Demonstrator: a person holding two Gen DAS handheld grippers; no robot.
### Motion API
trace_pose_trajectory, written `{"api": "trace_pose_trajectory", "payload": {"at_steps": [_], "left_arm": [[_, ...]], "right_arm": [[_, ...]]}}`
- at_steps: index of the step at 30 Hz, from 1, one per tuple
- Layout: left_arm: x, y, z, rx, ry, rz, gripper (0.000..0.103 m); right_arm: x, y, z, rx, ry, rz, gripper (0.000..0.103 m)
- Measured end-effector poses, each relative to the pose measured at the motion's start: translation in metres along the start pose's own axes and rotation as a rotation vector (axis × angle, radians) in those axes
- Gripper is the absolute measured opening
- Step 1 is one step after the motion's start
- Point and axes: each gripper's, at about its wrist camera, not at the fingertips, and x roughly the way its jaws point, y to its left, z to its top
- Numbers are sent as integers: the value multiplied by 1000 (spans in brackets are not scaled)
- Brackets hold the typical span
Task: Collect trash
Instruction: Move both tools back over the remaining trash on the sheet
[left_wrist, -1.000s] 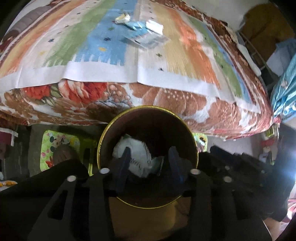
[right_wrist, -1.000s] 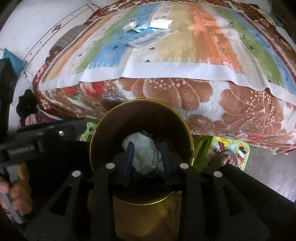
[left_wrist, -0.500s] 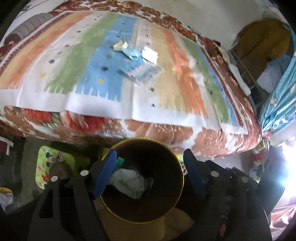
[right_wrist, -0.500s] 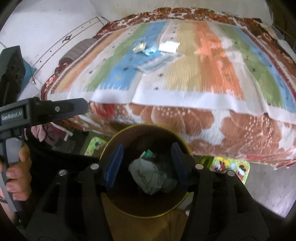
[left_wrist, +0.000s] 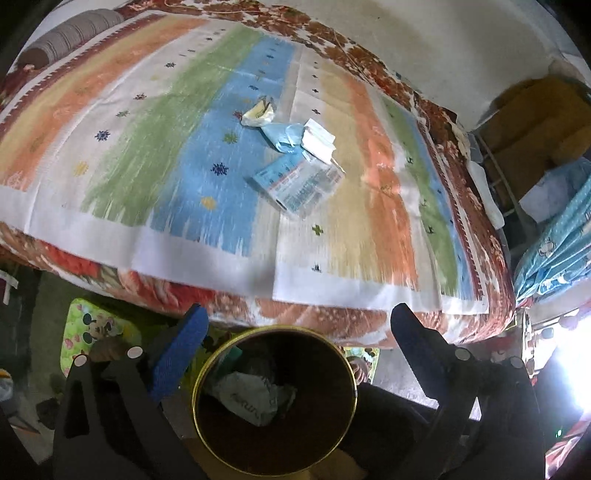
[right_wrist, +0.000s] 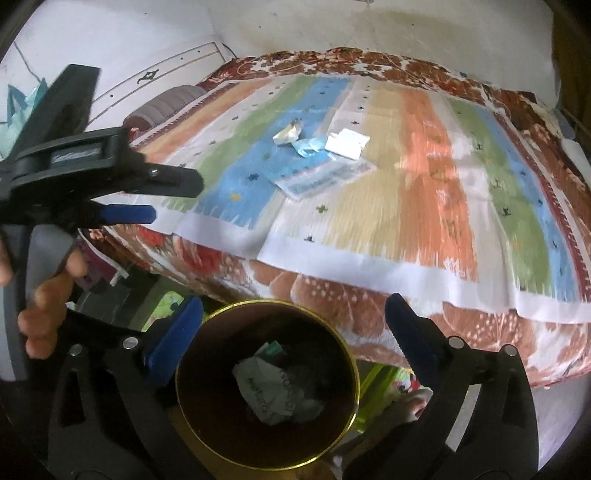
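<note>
Opening wide, both the left gripper (left_wrist: 297, 325) and right gripper (right_wrist: 293, 314) hang empty above the gold-rimmed bin (right_wrist: 349, 354), nothing between their jaws. Crumpled paper (right_wrist: 275, 391) lies inside the bin. Remaining wrappers (left_wrist: 295, 147) sit mid-bedspread (left_wrist: 147, 129), well back from its near edge.

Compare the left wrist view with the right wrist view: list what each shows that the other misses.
Left wrist only: stacked brown boxes and blue patterned fabric beyond the bed's far side. Right wrist only: the left gripper and the hand holding it, seen side-on. Both: the gold-rimmed bin with crumpled paper inside, and four pieces of litter on the striped bedspread.
</note>
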Motion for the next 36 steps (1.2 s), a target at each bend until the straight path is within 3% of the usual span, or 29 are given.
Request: {"api": "trace_pose_trajectory", "payload": {"at_steps": [9, 23, 29, 36], "left_arm": [[9, 15, 39, -34, -53, 66, 97], [38, 44, 82, -155, -64, 31, 97], [52, 60, 99, -230, -70, -19, 97], [68, 69, 118, -240, -83, -48, 97]], "right_arm": [[11, 15, 17, -103, -27, -19, 94], [57, 30, 42, -217, -33, -67, 94], [82, 31, 56, -244, -17, -76, 94], [116, 28, 67, -276, 13, -87, 94]]}}
